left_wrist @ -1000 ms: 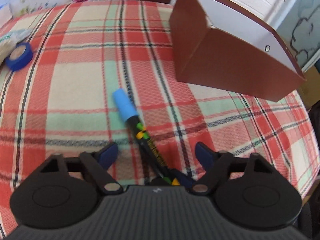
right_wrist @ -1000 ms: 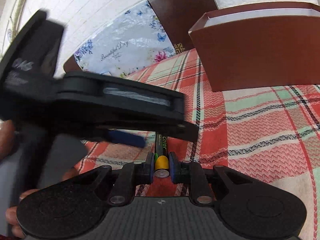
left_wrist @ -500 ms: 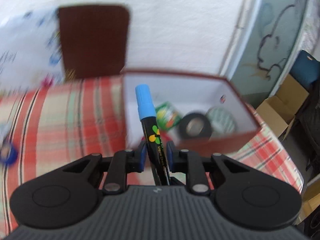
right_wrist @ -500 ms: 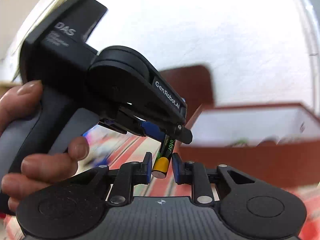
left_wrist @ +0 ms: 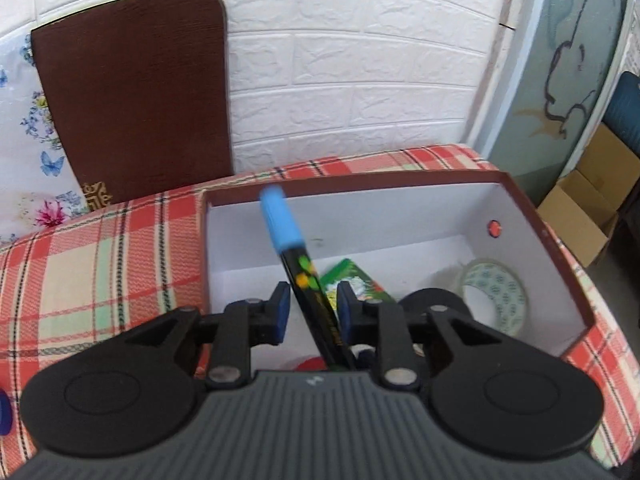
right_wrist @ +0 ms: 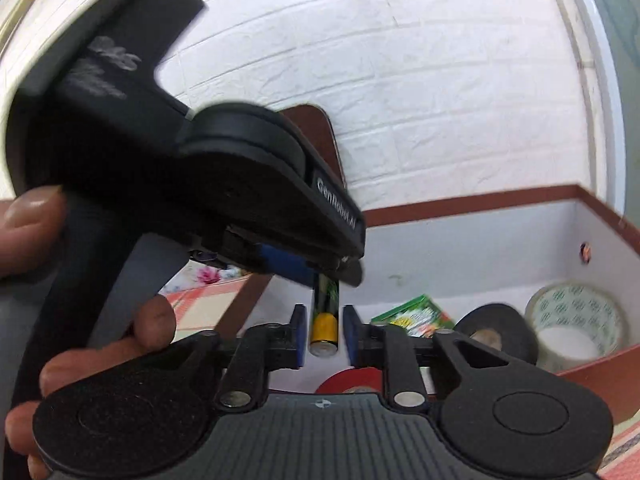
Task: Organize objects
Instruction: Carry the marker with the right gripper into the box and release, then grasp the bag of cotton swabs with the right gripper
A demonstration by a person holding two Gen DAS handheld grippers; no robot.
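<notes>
left gripper (left_wrist: 310,312): jaws apart, marker (left_wrist: 298,256) loose between | right gripper (right_wrist: 325,336): jaws apart around marker end | box (left_wrist: 536,216): centre frame

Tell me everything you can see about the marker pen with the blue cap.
The marker pen has a black barrel with yellow and green printed graphics, a light blue cap at the far end and a yellow band at the butt end. It looks like plastic. It tilts over the open brown box, cap blurred. It sits between the pads of both the left tool and the right tool; both sets of jaws stand slightly apart around it.
</notes>
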